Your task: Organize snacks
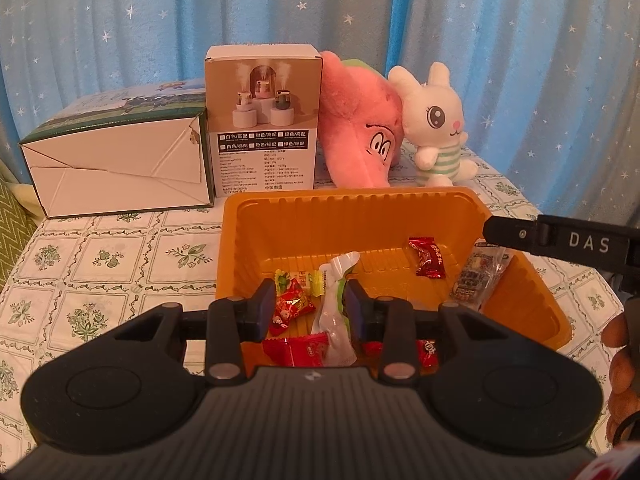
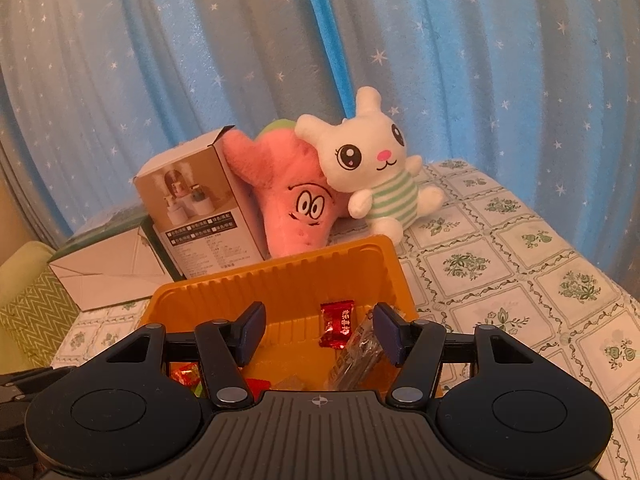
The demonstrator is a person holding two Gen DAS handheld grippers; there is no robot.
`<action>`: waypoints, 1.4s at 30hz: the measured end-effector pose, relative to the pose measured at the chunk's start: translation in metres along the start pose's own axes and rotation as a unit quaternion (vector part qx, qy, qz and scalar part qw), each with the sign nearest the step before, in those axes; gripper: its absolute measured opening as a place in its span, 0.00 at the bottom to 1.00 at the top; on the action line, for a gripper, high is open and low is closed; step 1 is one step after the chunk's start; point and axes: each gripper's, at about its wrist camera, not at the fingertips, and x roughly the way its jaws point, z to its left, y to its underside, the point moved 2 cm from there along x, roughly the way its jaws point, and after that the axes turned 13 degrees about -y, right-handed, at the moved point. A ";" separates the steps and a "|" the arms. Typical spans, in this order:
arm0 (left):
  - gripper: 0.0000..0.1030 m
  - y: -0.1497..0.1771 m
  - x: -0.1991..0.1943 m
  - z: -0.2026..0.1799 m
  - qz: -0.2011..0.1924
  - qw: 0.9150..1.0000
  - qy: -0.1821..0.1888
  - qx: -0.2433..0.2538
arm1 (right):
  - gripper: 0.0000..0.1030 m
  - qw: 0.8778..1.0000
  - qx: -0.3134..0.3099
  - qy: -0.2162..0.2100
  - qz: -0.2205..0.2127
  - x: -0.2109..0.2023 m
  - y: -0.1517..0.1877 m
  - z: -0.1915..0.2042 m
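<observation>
An orange plastic tray (image 1: 348, 200) (image 2: 280, 268) sits on the patterned tablecloth and holds several wrapped snacks. My left gripper (image 1: 310, 308) hovers over its near left part, jaws apart. A white-and-green packet (image 1: 336, 308) lies between them by the right pad, a red-and-green candy (image 1: 290, 300) by the left pad, and a red packet (image 1: 304, 350) below. My right gripper (image 2: 320, 332) stands open over the tray's right side. A clear printed packet (image 2: 356, 354) (image 1: 478, 276) leans on the tray wall near its right pad, not pinched. A red candy (image 2: 337, 324) (image 1: 427, 258) lies further in.
Behind the tray stand a humidifier box (image 1: 264, 120), a green-and-white carton (image 1: 116, 160), a pink plush (image 1: 360, 132) and a white bunny plush (image 1: 436, 124). A blue starred curtain hangs behind. A person's hand (image 1: 618, 356) shows at the right edge.
</observation>
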 end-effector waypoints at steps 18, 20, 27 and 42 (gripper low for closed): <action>0.65 0.017 -0.034 0.014 -0.012 1.000 0.004 -0.006 | 0.71 0.998 -0.058 0.018 -0.011 -0.039 0.020 0.013; 0.66 0.022 -0.043 0.017 -0.013 1.000 0.004 -0.012 | 0.71 0.998 -0.066 0.022 -0.008 -0.046 0.024 0.016; 0.68 0.036 -0.083 0.026 -0.029 0.999 0.000 -0.028 | 0.72 0.996 -0.087 0.020 0.001 -0.078 0.043 0.029; 0.68 0.092 -0.177 0.027 -0.036 0.997 -0.006 -0.061 | 0.72 0.994 -0.110 0.014 0.012 -0.165 0.093 0.053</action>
